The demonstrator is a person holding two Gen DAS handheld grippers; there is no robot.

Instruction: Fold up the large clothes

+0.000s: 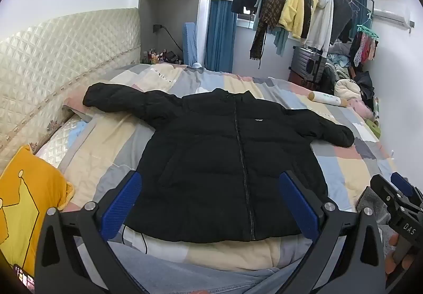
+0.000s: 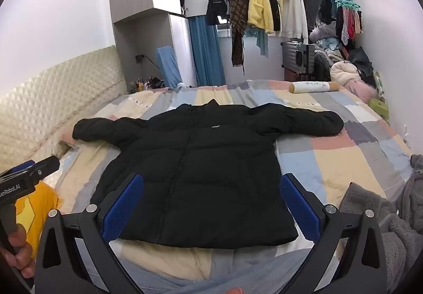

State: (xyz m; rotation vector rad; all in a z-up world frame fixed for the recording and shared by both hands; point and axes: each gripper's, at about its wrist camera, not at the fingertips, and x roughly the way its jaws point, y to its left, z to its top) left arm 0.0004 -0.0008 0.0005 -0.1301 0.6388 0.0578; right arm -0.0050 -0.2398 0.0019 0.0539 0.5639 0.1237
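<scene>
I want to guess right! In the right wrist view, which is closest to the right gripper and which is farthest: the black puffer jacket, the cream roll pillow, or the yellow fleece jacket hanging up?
1. Black puffer jacket, right ahead of the right gripper on the bed.
2. Cream roll pillow, far right on the bed.
3. Yellow fleece jacket, hanging on the rack.

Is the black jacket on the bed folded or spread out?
Spread out: the black jacket lies flat, zipped, both sleeves stretched sideways.

The black puffer jacket (image 1: 224, 162) has a chest logo too small to read. Its hem corners sit behind blue gripper pads. The yellow pillow (image 1: 29, 204) and grey fleece (image 2: 391, 225) are cut off by frame edges.
</scene>
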